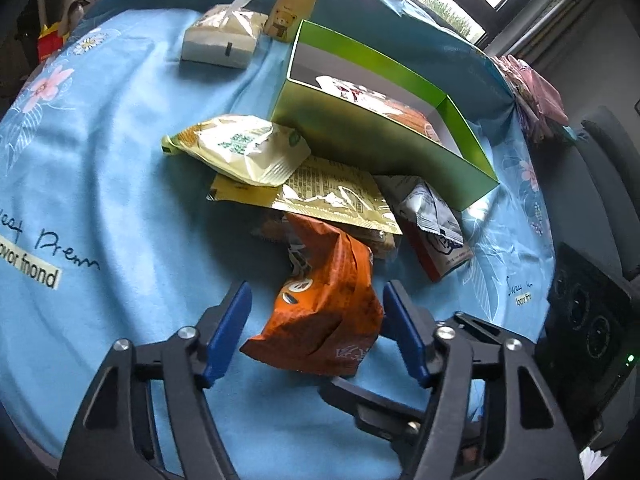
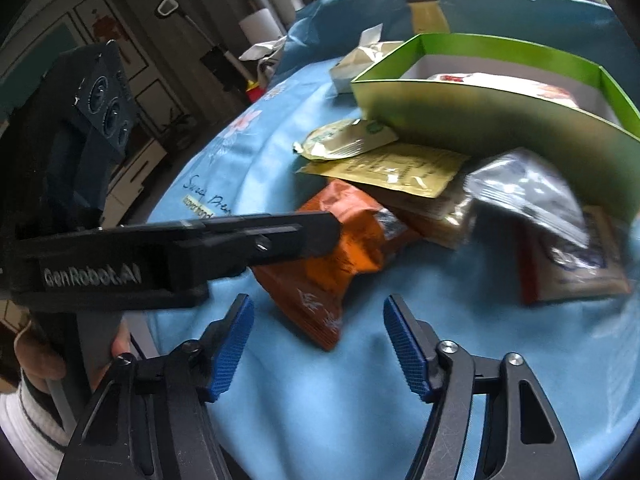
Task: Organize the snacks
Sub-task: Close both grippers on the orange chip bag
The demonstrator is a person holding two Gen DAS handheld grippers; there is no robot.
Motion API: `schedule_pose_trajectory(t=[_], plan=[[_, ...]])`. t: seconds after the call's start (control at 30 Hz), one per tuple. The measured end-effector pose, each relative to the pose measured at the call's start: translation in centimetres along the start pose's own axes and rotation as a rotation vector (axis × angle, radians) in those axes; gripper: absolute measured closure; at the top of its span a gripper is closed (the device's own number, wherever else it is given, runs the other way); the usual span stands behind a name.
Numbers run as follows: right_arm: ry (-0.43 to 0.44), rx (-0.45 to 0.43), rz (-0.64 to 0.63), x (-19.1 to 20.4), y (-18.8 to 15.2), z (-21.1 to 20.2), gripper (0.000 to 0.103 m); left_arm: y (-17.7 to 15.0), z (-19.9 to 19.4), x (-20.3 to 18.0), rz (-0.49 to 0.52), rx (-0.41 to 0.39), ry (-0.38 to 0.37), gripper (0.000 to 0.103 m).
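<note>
table cloth [image 1: 120, 184]: blue, floral, soft; everything sits on it
green box [image 1: 360, 136]: open top, stiff card, one packet already inside; far side of the pile
snack pile: pale yellow packet [image 1: 240, 148] and flat gold sachet [image 1: 320, 196] stacked against box wall; grey-white packet [image 1: 432, 216] right of them
orange packet [image 1: 324, 312]: nearest, crumpled foil; looks light, soft, slippery, contents probably crushable; grip across the puffed middle, gently
left gripper [image 1: 316, 332]: jaws straddle orange packet, right pad touching, left pad apart; not clamped
right gripper [image 2: 318, 344]: jaws apart, nothing between, over bare cloth beside orange packet
</note>
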State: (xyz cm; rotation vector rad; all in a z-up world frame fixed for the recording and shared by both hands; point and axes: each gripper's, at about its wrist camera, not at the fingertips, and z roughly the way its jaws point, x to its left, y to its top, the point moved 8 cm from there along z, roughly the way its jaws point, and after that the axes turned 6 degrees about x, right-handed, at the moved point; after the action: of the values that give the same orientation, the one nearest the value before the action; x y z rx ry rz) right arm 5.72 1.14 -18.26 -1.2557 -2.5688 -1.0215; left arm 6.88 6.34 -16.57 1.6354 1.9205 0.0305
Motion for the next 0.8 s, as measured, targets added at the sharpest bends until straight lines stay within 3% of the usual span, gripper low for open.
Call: schedule_pose_trajectory(t=[0.03, 0.17, 0.27, 0.8], plan=[[0.005, 0.005, 0.005, 0.0, 0.1, 0.3, 0.044, -0.1, 0.1, -0.1, -0.001, 0.008, -0.017, 0.052], [0.035, 0.008, 0.002, 0.4, 0.3, 0.8, 0.062, 0.0, 0.2, -0.2, 0.005, 0.007, -0.027, 0.052], [0.032, 0.002, -0.004, 0.4, 0.4, 0.7, 0.066, 0.0, 0.1, -0.1, -0.008, 0.008, -0.042, 0.053], [0.025, -0.075, -0.061, 1.4, 0.1, -3.4, 0.068, -0.7, -3.2, -3.9, 0.061, -0.052, -0.063, 0.054]])
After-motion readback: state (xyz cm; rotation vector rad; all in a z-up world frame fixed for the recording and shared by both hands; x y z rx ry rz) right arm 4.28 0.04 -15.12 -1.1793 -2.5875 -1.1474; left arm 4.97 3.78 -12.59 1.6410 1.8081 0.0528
